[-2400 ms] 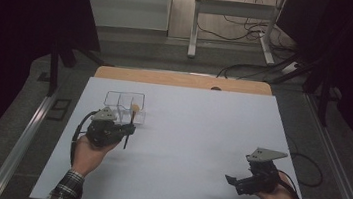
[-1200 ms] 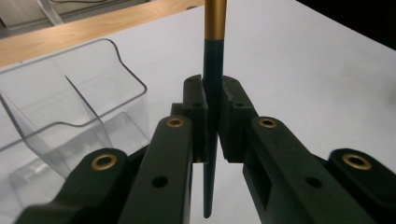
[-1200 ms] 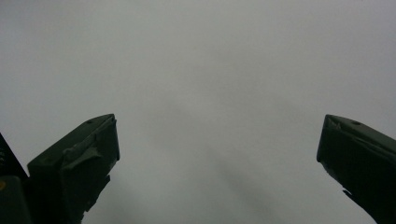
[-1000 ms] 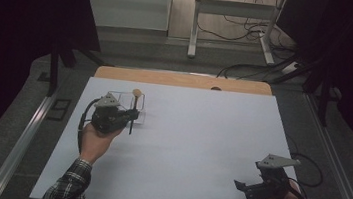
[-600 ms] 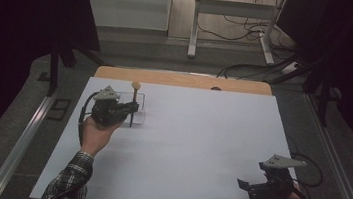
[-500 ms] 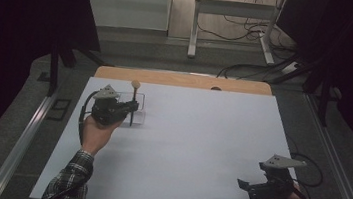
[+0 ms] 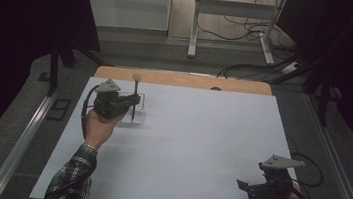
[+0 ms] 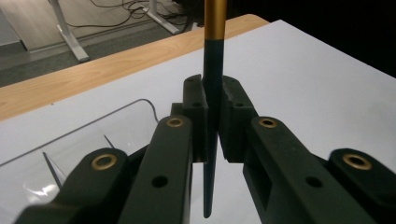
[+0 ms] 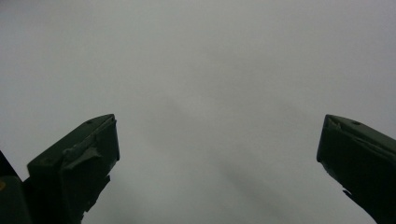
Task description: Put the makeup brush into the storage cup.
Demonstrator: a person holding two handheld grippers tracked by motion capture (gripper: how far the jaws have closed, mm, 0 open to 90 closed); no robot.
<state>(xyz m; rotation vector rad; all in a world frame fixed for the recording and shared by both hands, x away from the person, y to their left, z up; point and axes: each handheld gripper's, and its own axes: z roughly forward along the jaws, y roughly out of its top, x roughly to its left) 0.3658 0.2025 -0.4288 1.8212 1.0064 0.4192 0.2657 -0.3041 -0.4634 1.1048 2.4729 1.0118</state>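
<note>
- I am watching the left gripper (image 7: 131, 105) at the far left of the white table (image 7: 199, 147); it is clenching a thin brush (image 8: 212, 107) by its dark handle, the two black jaws pressing on it from both sides.
- The brush is standing upright in the grip: its gold ferrule and pale tip (image 7: 136, 78) are rising above the jaws, and its pointed lower end is hanging just over the tabletop.
- A clear plastic organiser (image 8: 88, 135) is lying just beside and partly under the gripper, towards the wooden far edge (image 7: 181, 80).
- My right gripper (image 7: 250, 188) is resting well apart at the near right, jaws spread wide over bare table, grasping nothing.
</note>
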